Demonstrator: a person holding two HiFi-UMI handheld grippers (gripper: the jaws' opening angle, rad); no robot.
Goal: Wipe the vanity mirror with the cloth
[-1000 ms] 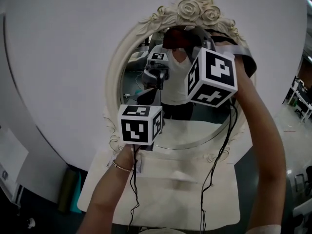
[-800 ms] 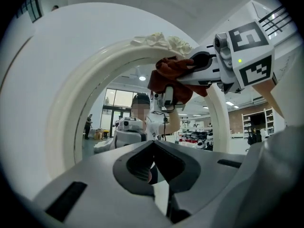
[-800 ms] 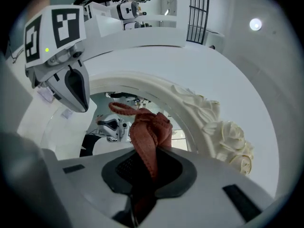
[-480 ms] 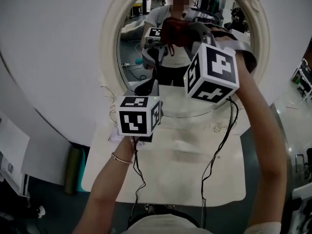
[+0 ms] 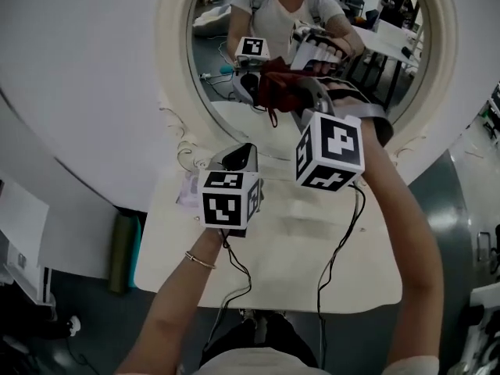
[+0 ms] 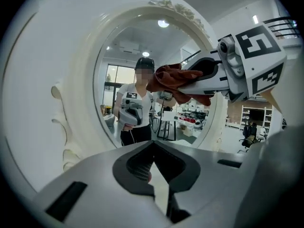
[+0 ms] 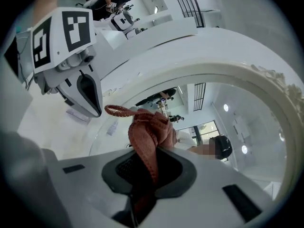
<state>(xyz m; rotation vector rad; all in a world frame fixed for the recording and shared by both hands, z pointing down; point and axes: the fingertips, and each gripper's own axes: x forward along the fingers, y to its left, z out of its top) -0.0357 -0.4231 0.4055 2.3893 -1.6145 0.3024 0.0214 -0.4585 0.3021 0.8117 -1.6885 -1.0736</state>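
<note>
Judging how things will handle, the mirror (image 5: pixel 391 69) is the one that needs care: a big oval of glass in a cream carved frame, leaning back on the white table (image 5: pixel 273 272). It looks heavy and rigid. It is also breakable, and it may tip if pushed hard, so I would press on the glass lightly and evenly. Its surface reflects the room brightly, and no smear can be made out from here.

Next in size are the two grippers. The right gripper (image 7: pixel 147 175) is clamped on the cloth and reaches up to the lower part of the glass. The left gripper (image 6: pixel 154 167) hangs lower, over the table near the foot of the frame. Its jaws stand only a narrow slit apart, with nothing between them.

Smallest is the cloth (image 7: pixel 149 127), a rust-red rag bunched into a soft wad, with a looped edge sticking out to one side. It should be light, limp and easy to squash, so the present hold through its middle suits it, leaving a pad of folds ahead of the jaws. Whether those folds touch the glass or sit just off it cannot be told.
</note>
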